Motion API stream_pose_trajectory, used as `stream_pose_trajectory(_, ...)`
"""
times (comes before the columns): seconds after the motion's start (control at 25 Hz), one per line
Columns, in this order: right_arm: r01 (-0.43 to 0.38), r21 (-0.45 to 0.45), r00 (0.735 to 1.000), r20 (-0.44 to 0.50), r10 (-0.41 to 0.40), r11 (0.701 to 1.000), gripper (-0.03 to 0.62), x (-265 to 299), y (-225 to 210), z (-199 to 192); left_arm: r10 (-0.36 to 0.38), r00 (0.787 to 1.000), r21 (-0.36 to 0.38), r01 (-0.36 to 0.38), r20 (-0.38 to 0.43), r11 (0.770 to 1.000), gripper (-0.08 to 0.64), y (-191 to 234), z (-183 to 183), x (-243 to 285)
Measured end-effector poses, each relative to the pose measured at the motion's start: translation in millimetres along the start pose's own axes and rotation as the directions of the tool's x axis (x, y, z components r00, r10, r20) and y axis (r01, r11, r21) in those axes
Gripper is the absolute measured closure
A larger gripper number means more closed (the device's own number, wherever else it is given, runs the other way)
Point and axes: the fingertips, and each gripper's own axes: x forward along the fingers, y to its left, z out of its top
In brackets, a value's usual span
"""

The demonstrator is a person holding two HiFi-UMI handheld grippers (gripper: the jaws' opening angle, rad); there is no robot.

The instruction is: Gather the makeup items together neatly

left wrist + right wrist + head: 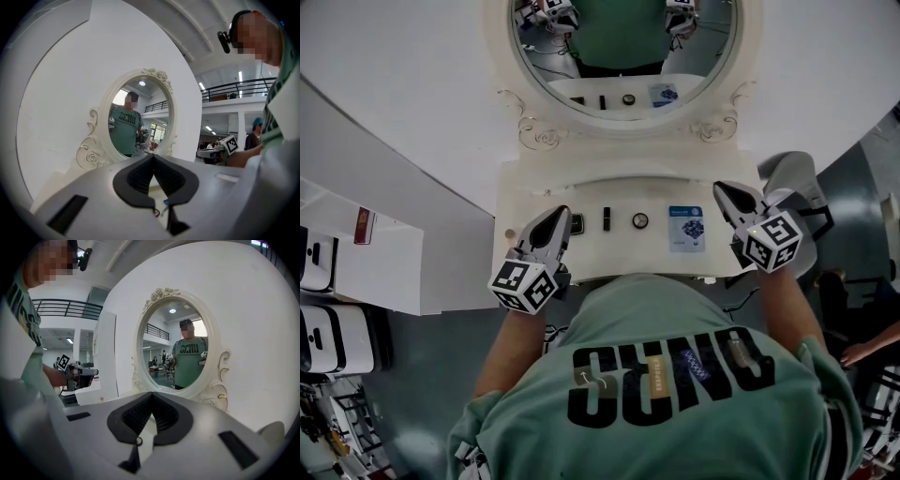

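Both tools are up over the front edge of the white table [534, 192], one at each side. The left tool [562, 216] points forward and a touch inward, its bare forearm [508, 352] angling up from the green shirt [675, 319]. Its jaws are pressed together with nothing between them, and its tip is just beside a small dark item [577, 223]. The right tool [720, 189] mirrors it at the table's right end, tip angled inward, jaws likewise together and empty. Between the two, the makeup lies in a row, spaced apart: a black tube [607, 218], a round compact [640, 220], a blue packet [686, 229]. The oval mirror [623, 42] is straight ahead.
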Motion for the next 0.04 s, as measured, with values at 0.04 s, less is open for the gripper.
stream_pose_trajectory(0.04,-0.001,-0.001,1.0,0.001,0.001,1.0,0.598,-0.1,0.3,0.2,0.001,1.0,0.0,-0.001,0.001,1.0,0.551,0.2,0.0,-0.6)
